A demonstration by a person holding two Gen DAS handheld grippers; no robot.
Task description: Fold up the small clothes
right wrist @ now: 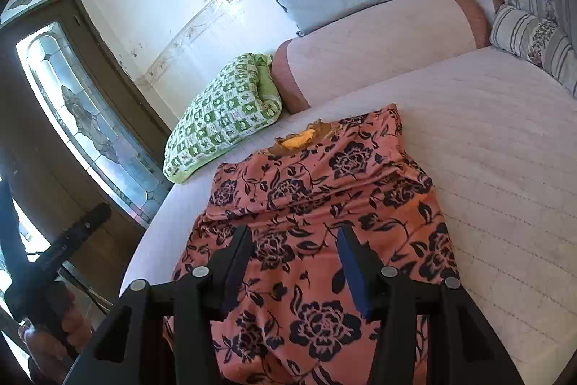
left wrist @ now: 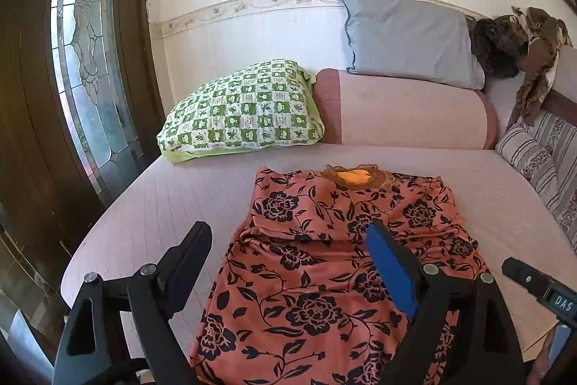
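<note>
Left gripper point(left wrist: 288, 240): jaws spread wide, holding nothing, above near left part of garment. Right gripper point(right wrist: 295, 237): jaws wide apart, empty, over garment's near middle. Floral orange garment point(left wrist: 324, 258): flat on pale pink bed point(left wrist: 162, 204), sides folded inward, neckline at far end. Green checked pillow point(left wrist: 241, 107): far left. Grey pillow point(left wrist: 407, 38): far, on pink bolster point(left wrist: 407, 110). Striped cushion point(left wrist: 533, 161): right.

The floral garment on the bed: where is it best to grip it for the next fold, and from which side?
Probably the near hem of the floral garment, approached from the bed's front edge: it lies flat, neckline far, both sides already folded in.
</note>
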